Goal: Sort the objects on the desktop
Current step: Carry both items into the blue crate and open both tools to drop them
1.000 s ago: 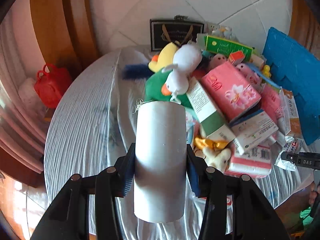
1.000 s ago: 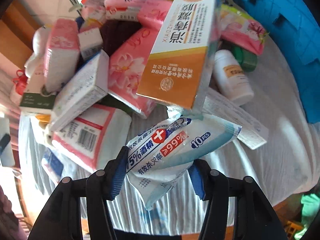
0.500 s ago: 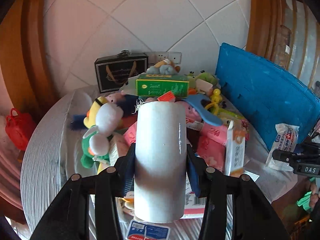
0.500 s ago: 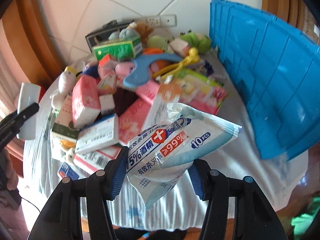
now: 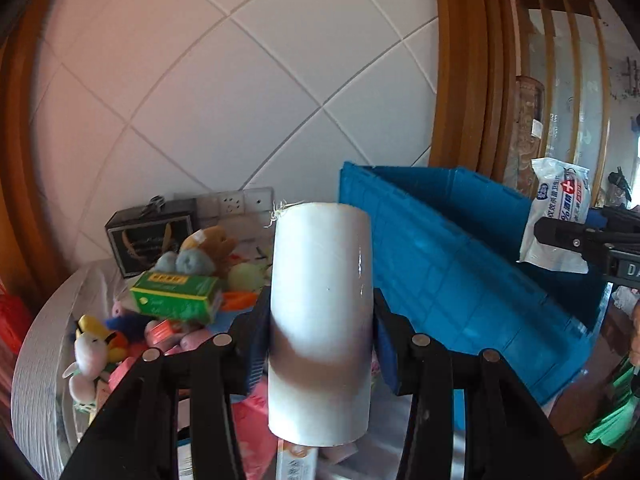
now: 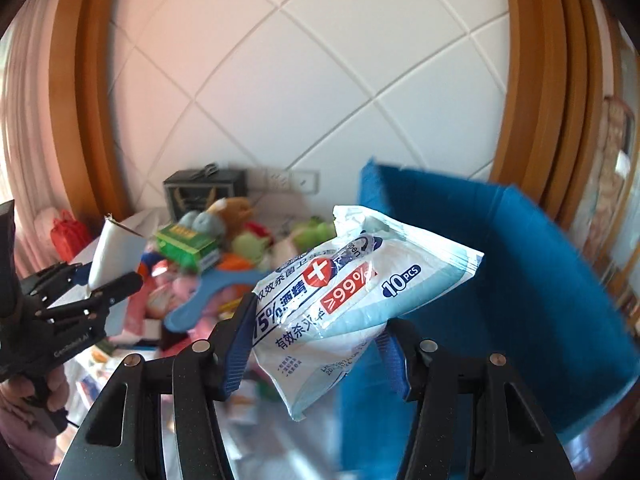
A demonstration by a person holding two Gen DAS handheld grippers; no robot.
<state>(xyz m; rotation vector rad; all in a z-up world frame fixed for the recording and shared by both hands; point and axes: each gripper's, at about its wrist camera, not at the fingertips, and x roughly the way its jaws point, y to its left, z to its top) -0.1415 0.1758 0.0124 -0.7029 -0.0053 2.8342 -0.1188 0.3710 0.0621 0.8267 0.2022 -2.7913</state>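
My left gripper [image 5: 320,340] is shut on a white cylinder [image 5: 320,300], held upright above the table. It also shows in the right wrist view [image 6: 114,258] at the left. My right gripper [image 6: 320,340] is shut on a pack of alcohol wipes [image 6: 352,292], white and light blue with a red cross. The pack also shows in the left wrist view [image 5: 556,220] at the right, above the blue crate [image 5: 460,264]. The crate stands to the right in the right wrist view [image 6: 520,280].
A pile of plush toys, pink packs and a green box [image 5: 176,296] covers the round table [image 5: 36,360]. A black framed box [image 5: 148,236] stands against the tiled wall. A red bag [image 6: 68,236] sits at the far left.
Both grippers have risen and tilted up with their loads. The views now look over the pile toward the wall and the blue crate. The wipes pack is now higher, above the crate.
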